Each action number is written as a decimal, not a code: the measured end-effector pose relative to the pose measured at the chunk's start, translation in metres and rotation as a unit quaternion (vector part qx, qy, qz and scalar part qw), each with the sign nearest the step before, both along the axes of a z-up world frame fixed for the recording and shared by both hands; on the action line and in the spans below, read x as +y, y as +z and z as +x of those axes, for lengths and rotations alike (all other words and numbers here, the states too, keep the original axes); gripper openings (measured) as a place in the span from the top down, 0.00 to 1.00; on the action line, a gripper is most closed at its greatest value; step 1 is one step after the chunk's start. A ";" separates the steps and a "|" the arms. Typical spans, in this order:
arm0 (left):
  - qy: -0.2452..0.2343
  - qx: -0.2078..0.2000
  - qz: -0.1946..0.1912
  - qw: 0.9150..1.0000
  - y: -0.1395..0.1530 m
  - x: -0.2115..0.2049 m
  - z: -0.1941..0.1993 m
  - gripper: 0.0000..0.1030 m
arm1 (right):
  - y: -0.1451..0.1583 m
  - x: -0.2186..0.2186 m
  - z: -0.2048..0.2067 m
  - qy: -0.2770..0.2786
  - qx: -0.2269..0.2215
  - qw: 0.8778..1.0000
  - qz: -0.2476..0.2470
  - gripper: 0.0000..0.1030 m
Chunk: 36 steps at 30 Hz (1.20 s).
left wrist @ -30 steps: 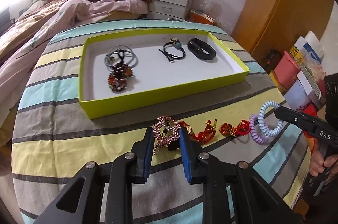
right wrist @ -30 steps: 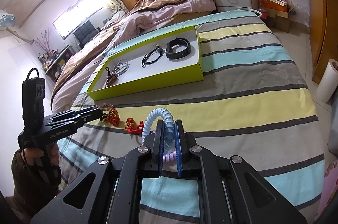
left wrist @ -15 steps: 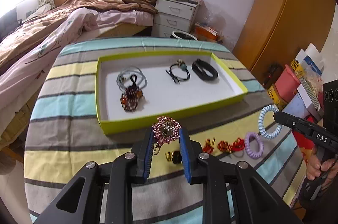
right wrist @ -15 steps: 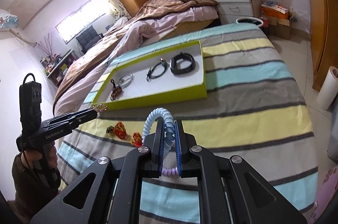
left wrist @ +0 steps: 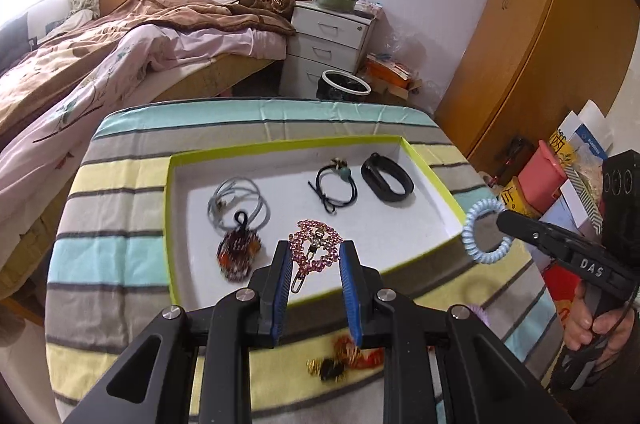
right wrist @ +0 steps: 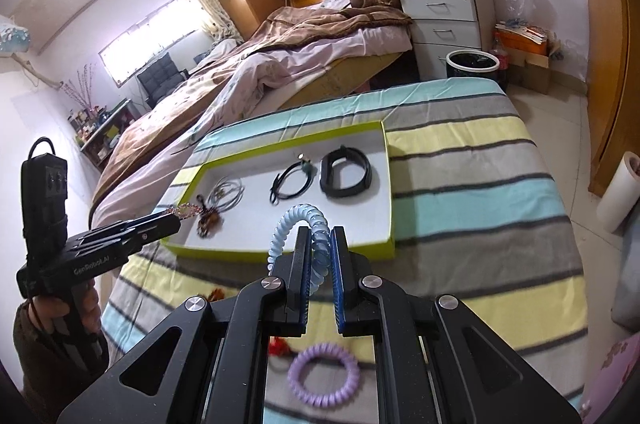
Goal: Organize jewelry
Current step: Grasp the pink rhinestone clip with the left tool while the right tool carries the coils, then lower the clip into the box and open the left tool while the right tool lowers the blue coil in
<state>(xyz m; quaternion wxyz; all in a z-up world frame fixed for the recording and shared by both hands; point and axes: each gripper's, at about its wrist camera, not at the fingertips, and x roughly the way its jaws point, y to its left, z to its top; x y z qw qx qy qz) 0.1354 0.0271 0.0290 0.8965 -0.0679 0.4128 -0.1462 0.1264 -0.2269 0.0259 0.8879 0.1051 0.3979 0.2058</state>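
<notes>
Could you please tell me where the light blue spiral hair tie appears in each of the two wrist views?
Left wrist view: the light blue spiral hair tie hangs at right from the right gripper, beside the tray's right corner.
Right wrist view: the tie is at centre, clamped between the gripper's blue pads.
Shared landmark: the black band in the yellow-green tray.

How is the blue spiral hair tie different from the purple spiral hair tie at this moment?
The blue spiral hair tie is pinched upright in the right gripper, off the bed; the purple spiral hair tie lies flat and free on the striped bedspread. Blue is pale and glossy, purple matte lilac. Both are coiled rings outside the tray.
</notes>
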 end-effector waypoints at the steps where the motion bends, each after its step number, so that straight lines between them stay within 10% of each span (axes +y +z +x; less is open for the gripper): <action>1: 0.000 0.001 0.001 1.000 -0.001 -0.001 0.005 0.76 | -0.001 0.002 0.005 -0.001 0.001 1.000 -0.003 0.91; 36: 0.014 0.078 0.010 0.997 -0.055 -0.019 0.084 0.76 | -0.044 0.021 0.069 0.013 0.070 0.992 -0.108 0.90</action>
